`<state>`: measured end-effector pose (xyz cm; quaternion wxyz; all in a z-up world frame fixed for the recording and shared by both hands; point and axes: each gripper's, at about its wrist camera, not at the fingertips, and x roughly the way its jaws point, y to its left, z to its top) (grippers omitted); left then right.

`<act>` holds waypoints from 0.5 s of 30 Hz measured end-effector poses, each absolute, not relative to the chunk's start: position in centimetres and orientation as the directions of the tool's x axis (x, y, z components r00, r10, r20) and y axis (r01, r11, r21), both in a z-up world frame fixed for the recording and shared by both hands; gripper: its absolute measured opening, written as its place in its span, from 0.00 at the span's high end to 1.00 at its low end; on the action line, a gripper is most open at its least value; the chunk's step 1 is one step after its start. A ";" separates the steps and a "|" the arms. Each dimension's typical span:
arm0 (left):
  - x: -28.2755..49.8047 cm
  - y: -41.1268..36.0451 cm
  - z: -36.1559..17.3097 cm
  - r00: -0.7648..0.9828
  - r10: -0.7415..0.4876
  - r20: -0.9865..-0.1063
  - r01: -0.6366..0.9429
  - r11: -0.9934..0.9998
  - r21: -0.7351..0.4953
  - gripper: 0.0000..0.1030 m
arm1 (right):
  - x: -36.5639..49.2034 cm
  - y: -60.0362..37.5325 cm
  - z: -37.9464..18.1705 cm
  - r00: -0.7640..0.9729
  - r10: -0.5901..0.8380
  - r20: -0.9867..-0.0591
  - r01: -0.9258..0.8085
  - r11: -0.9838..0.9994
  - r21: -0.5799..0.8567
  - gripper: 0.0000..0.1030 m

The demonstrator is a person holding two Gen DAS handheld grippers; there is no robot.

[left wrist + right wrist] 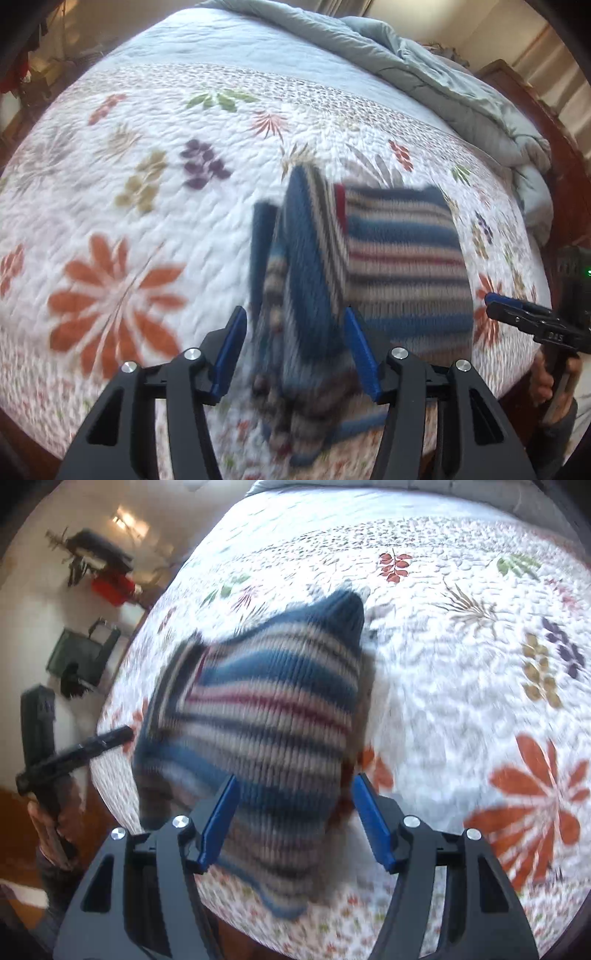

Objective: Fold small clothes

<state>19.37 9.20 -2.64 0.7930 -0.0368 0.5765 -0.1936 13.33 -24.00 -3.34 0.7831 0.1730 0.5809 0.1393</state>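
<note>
Both jaws stand apart, gripping nothing: the left gripper (295,350) and right gripper (293,821) each hang over the striped knit garment (258,720), pads clear of it. It lies bunched (blurred) on the floral quilt (461,664) of the bed, toward six o'clock, near the edge.
</note>
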 end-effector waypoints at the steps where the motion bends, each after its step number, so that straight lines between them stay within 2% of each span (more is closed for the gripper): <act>1: 20.6 8.4 -2.8 0.259 -0.342 -0.903 0.264 0.925 -0.275 0.46 | 14.7 -24.3 -3.6 0.287 0.406 -0.868 -0.001 0.906 0.424 0.37; 6: 25.3 5.0 -5.2 0.226 -0.282 -0.932 0.252 0.941 -0.224 0.43 | 19.9 -24.7 -5.9 0.259 0.397 -0.880 0.035 0.907 0.420 0.32; 8: 26.2 4.4 -6.4 0.196 -0.287 -0.938 0.239 0.941 -0.238 0.53 | 21.1 -24.4 -6.8 0.245 0.421 -0.873 0.039 0.896 0.443 0.32; 9: 26.3 4.3 -6.9 0.173 -0.315 -0.933 0.239 0.933 -0.271 0.71 | 21.7 -24.3 -7.2 0.239 0.426 -0.872 0.030 0.895 0.445 0.33; 10: 26.4 4.4 -7.2 0.172 -0.324 -0.930 0.231 0.931 -0.282 0.80 | 22.0 -24.0 -7.1 0.240 0.425 -0.873 0.022 0.896 0.443 0.33; 12: 26.7 5.0 -7.7 0.188 -0.309 -0.932 0.227 0.937 -0.265 0.84 | 22.4 -23.6 -7.1 0.249 0.417 -0.874 -0.007 0.903 0.429 0.33; 15: 27.4 6.7 -9.2 0.171 -0.316 -0.933 0.174 0.942 -0.288 0.84 | 22.9 -23.1 -7.9 0.245 0.416 -0.876 -0.027 0.906 0.423 0.33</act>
